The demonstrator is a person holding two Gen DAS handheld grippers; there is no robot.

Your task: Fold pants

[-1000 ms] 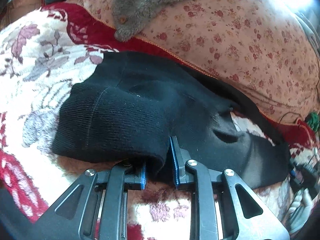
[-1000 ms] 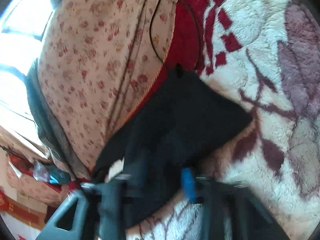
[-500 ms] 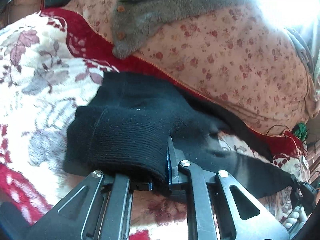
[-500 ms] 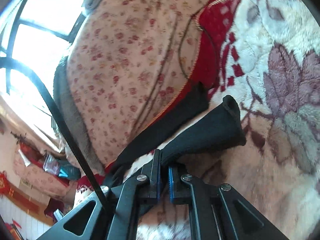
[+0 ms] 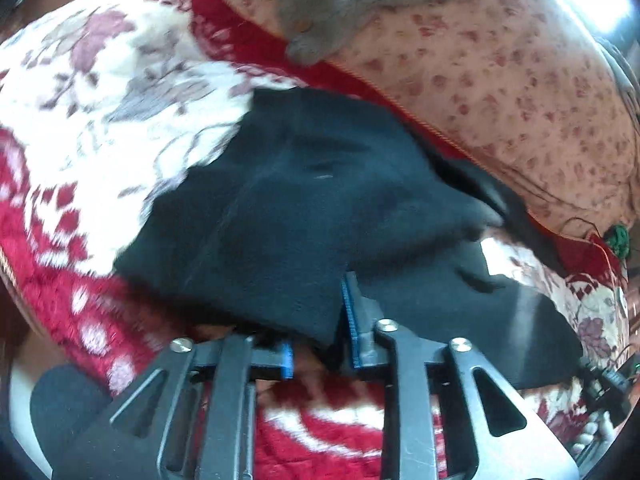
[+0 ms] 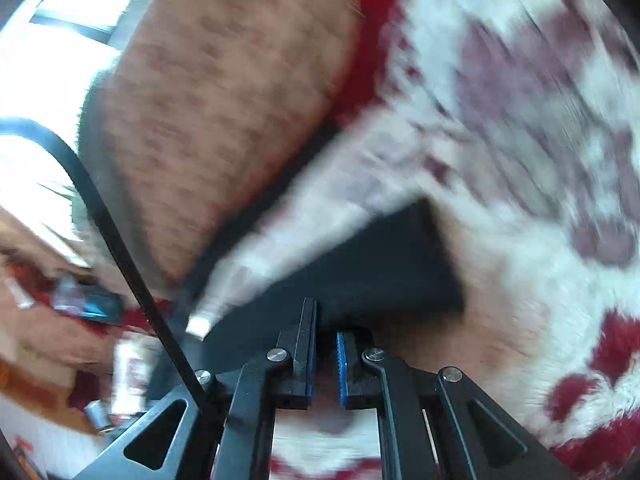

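Note:
The black pants (image 5: 304, 208) lie bunched on a red and white floral blanket (image 5: 100, 92), one leg running off to the right. My left gripper (image 5: 320, 340) is at the near edge of the ribbed waistband, jaws a little apart with black cloth hanging between them. In the blurred right wrist view a flat black pant leg (image 6: 360, 276) stretches away from my right gripper (image 6: 325, 340), whose blue-padded jaws stand nearly together at the leg's near edge; whether they pinch the cloth is unclear.
A pink flowered quilt (image 5: 500, 92) is heaped along the far side with a grey garment (image 5: 360, 4) on top. A thin black cable (image 6: 120, 248) crosses the left of the right wrist view. Bright window light (image 6: 48, 56) at upper left.
The left gripper's jaws have opened wider and the view has swung left along the pants. The right gripper has moved fast, blurring its view, and its jaws have parted slightly.

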